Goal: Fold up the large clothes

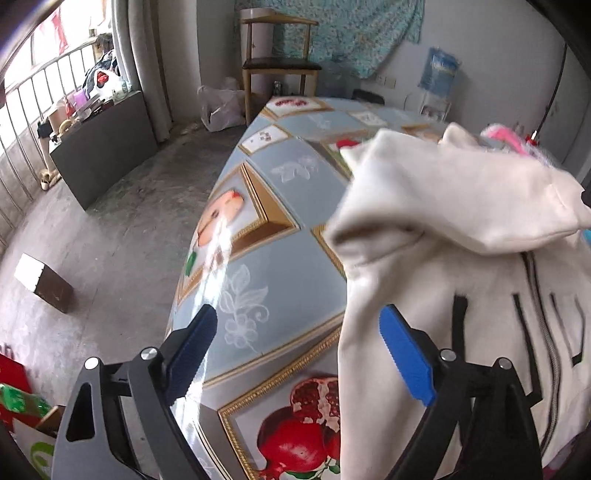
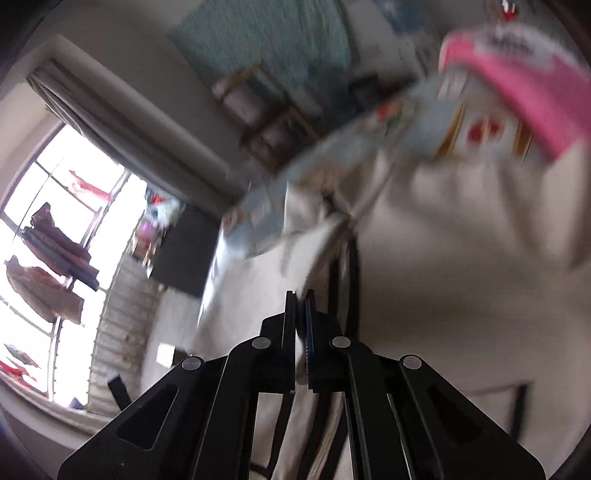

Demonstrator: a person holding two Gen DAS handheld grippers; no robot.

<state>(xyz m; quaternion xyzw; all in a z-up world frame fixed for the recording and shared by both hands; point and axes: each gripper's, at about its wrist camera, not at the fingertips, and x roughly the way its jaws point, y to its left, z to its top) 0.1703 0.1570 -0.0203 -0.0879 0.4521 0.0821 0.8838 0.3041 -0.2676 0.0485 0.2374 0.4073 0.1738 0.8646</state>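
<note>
two claws show, one in each wrist view. the left claw (image 1: 297,350) stands spread wide, its blue-padded fingers (image 1: 404,356) apart with nothing pressed between them; the right-hand finger lies over the edge of a cream zip-up jacket (image 1: 461,229), while the other finger hangs over bare tabletop (image 1: 280,266). the right claw (image 2: 301,321) is pressed together, and a thin fold of the same cream jacket (image 2: 443,258) appears pinched between its pads, though the view is heavily blurred.

the jacket lies on the tabletop, spread along its right side in the left wrist view. a sleeve or upper part is bunched and raised across the top of the garment, and a metal zip (image 1: 543,314) with dark trim lines runs down the front below it. a pink garment (image 1: 506,138) shows just beyond the jacket at the far end, and it appears again as a pink blur (image 2: 524,85) at the upper right of the right wrist view.

the tabletop carries a glossy pale blue cloth printed with gold-framed fruit pictures, a pomegranate (image 1: 303,435) nearest the left claw. past the far end stands a wooden chair (image 1: 277,55) before a teal patterned hanging (image 1: 351,33). on the concrete floor to the left sit a small brown box (image 1: 44,282) and a dark cabinet (image 1: 107,144) beside a barred window (image 1: 37,85).
</note>
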